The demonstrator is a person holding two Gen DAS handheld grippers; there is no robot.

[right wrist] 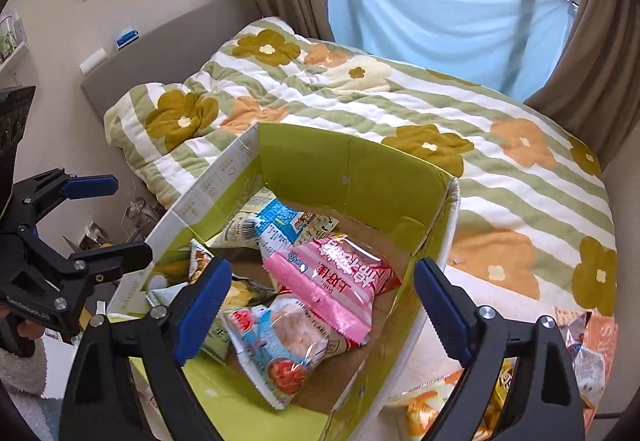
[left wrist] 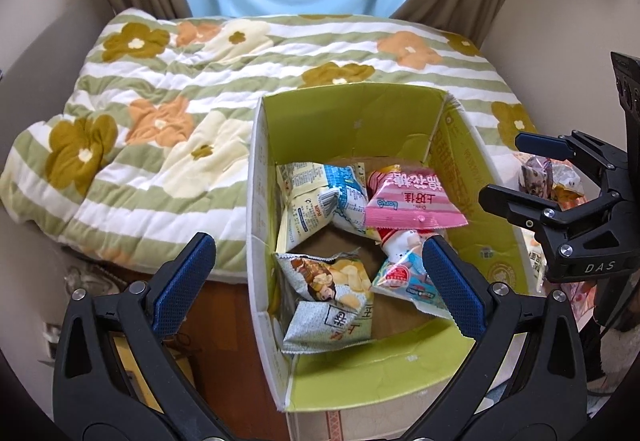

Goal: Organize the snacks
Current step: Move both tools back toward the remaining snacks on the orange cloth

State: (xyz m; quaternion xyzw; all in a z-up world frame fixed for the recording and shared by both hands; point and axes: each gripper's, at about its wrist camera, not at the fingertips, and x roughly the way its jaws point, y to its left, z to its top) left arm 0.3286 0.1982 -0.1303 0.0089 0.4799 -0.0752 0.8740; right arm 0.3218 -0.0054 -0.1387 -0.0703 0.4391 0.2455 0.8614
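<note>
Left wrist view: the left gripper (left wrist: pixel 316 273) hangs over the near left part of the box (left wrist: pixel 352 109), tilted steeply down, its jaws wide and empty. Several packets already lie inside, the pink packet (left wrist: pixel 412 203) toward the far right. The right gripper (left wrist: pixel 516 171) is at the right edge, jaws wide with nothing between them, and behind it a loose snack pile (left wrist: pixel 548 177) lies on the bed (left wrist: pixel 160 81).

Right wrist view: the right gripper (right wrist: pixel 320 297) points down over the box's near right corner, jaws wide, empty. The loose snacks (right wrist: pixel 588 345) lie to its right, outside the box wall, just beside that jaw. The right hand is likely nearer for the next pick.
</note>
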